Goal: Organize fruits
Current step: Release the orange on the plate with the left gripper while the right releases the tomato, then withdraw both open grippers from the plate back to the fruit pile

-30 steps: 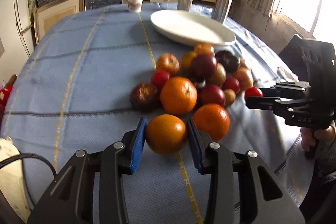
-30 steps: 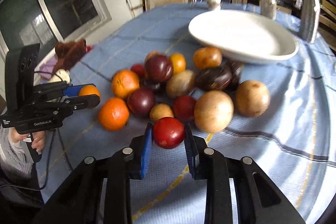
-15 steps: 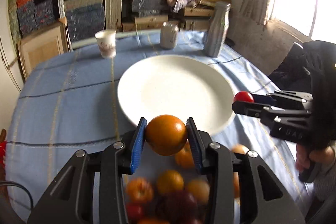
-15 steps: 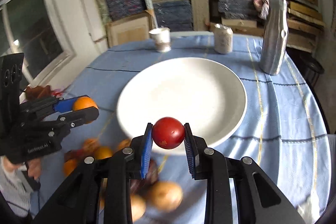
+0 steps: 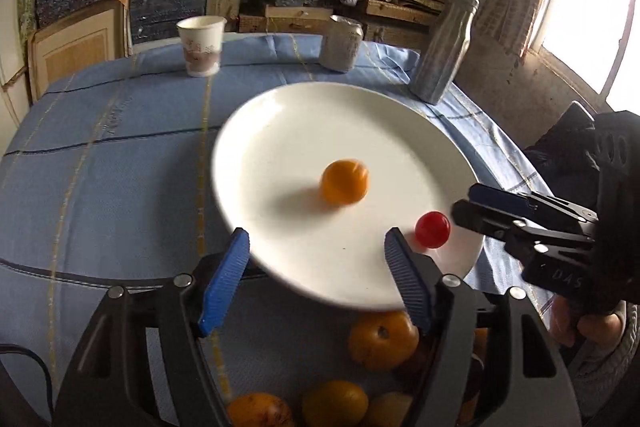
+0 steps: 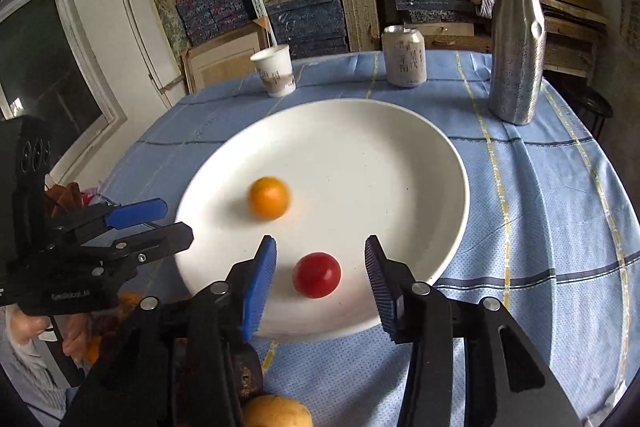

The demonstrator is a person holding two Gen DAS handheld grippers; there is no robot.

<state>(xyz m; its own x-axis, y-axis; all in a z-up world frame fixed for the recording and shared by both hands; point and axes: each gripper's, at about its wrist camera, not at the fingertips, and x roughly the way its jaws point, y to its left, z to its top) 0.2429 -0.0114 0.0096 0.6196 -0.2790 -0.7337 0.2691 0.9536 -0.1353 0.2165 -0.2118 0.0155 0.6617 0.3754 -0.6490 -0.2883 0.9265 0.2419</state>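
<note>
A white plate [image 5: 304, 123] [image 6: 380, 147] lies on the blue tablecloth. An orange [image 5: 345, 181] [image 6: 269, 197] lies on it near the middle, blurred. A small red fruit [image 5: 432, 229] [image 6: 316, 275] lies on the plate near its front rim. My left gripper [image 5: 318, 267] is open and empty above the plate's near edge; it also shows in the right wrist view [image 6: 160, 223]. My right gripper [image 6: 320, 267] is open, its jaws either side of the red fruit without touching it; it shows at the right of the left wrist view [image 5: 474, 203].
A paper cup [image 5: 200, 45] [image 6: 275, 70], a drink can [image 5: 342, 43] [image 6: 403, 56] and a metal bottle [image 5: 442, 51] [image 6: 516, 43] stand beyond the plate. Several loose fruits [image 5: 382, 343] lie in front of the plate, under the grippers. Shelves of stacked boxes stand behind the table.
Both grippers carried their fruit from the pile to over the plate, then opened. The orange and the red fruit now lie on the plate.
</note>
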